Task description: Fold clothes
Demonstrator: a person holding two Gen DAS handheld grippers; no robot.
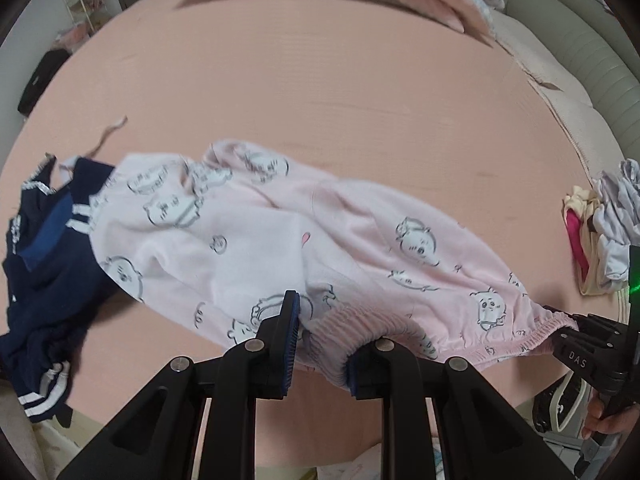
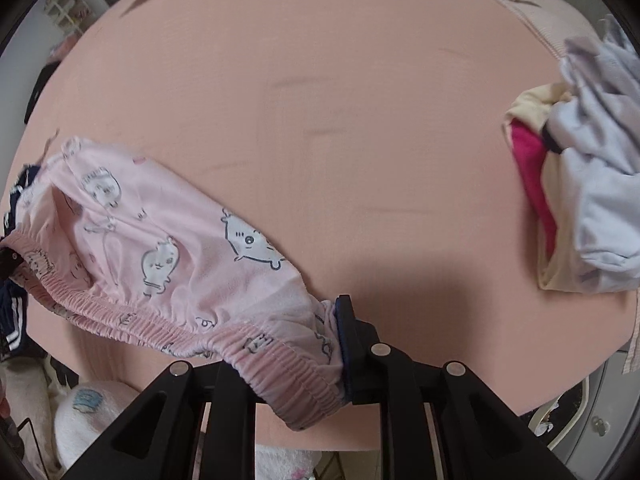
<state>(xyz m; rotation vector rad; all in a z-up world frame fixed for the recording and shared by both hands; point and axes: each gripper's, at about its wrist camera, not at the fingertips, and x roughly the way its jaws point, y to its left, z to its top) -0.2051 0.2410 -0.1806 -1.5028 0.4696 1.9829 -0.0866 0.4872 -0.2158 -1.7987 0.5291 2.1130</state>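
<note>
Left wrist view: left claw [image 1: 320, 344] pinches pink pants [image 1: 304, 240] by waistband, bottom centre; pants sprawl mid-frame across pink bed [image 1: 320, 80].
Right wrist view: right claw [image 2: 312, 364] clamps waistband, bottom centre; clothes pile [image 2: 580, 200] right edge.

Pale pink trousers [image 1: 304, 240] with grey-outlined white cartoon animals, waistband plain pink, between the black, blue-padded left tongs [image 1: 320, 344] and right tongs [image 2: 296, 368]. Salmon-pink bed sheet [image 1: 320, 80] beyond. Navy garment [image 1: 44, 280], white-striped, left of the left tongs. White, cream and magenta pile [image 2: 580, 204] right of the right tongs.
</note>
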